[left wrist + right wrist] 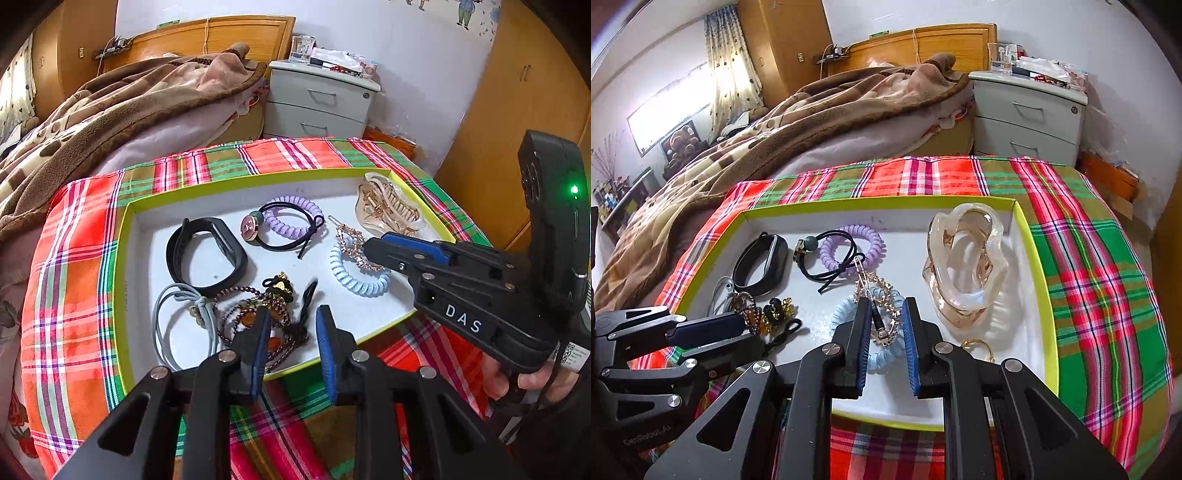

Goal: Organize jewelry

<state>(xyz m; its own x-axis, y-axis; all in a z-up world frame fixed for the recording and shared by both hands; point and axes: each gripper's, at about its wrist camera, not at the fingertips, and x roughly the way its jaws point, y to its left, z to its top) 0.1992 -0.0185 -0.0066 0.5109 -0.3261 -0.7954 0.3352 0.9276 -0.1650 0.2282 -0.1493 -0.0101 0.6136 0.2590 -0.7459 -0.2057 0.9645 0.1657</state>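
Bedroom; plaid-covered bench [1082, 258] is set beside the bed [122, 107], with a yellow-rimmed tray [1038, 280] on it. Jewelry is laid in the tray: black band [207, 254], purple coil tie [295, 218], blue coil tie [360, 282], amber claw clip [964, 269], bead tangle [266, 314]. Left tongs [291, 328] are held part open over the bead tangle, nothing gripped. Right tongs [886, 325] are narrowly parted around a gold chain clip [882, 314] on the blue coil tie; grip cannot be confirmed.

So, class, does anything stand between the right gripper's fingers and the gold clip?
Nothing visible does. The gold clip lies uncovered atop the blue coil tie, directly between the right gripper's fingers.
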